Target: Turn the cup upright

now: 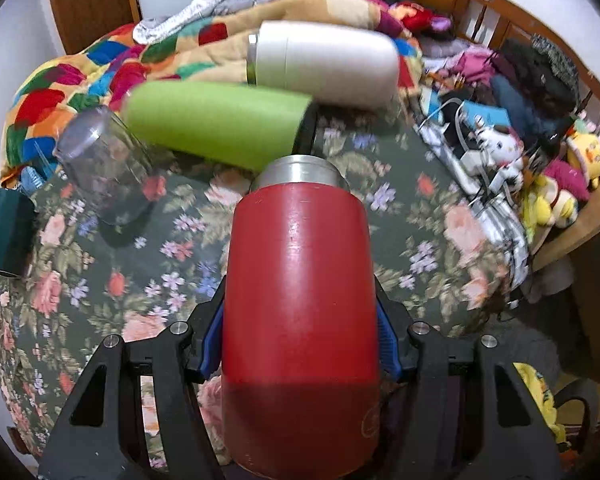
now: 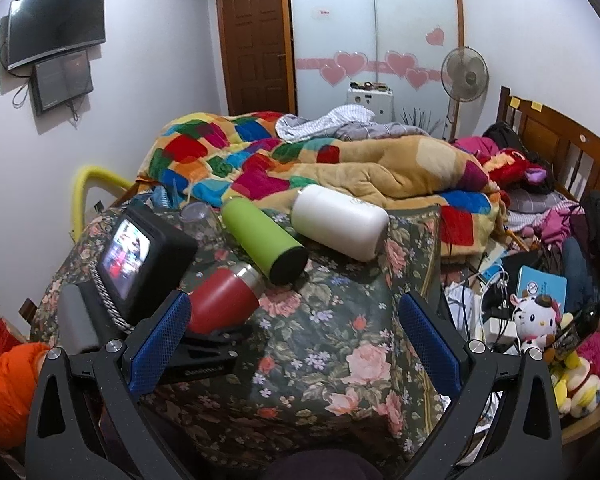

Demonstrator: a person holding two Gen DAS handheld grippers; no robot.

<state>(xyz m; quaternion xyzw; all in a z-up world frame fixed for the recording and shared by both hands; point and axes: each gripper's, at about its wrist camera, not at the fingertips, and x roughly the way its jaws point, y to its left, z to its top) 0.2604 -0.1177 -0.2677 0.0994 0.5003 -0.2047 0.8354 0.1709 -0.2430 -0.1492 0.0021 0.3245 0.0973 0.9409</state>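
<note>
The left tongs (image 1: 300, 344) are closed onto the lower body of a red metal cup with a bare steel neck (image 1: 300, 304), the blue-padded fingers (image 1: 212, 340) pressed against both of its sides. In the left wrist view the cup fills the middle of the frame, its matte red wall scuffed with pale scratches, its silver open mouth pointing away from the camera and its base end nearest the lens, where a faint round emblem shows. From the right wrist view the same red cup (image 2: 224, 300) is seen tilted close to horizontal, steel rim toward the upper right, just above the dark floral bedcover (image 2: 332, 320), at the left side of the bed; whether it touches the fabric cannot be told. The right tongs (image 2: 296, 340) stand wide apart with nothing between them, over the floral cover. Beyond the red cup lie a lime-green cylindrical flask with a black end (image 2: 264, 240) and, just beside it, a white rounded flask (image 2: 340, 220), both on their sides. A clear plastic tumbler (image 1: 104, 160) sits mouth-down left of the green flask. A patchwork multicoloured quilt (image 2: 300, 160) is heaped behind them.
</note>
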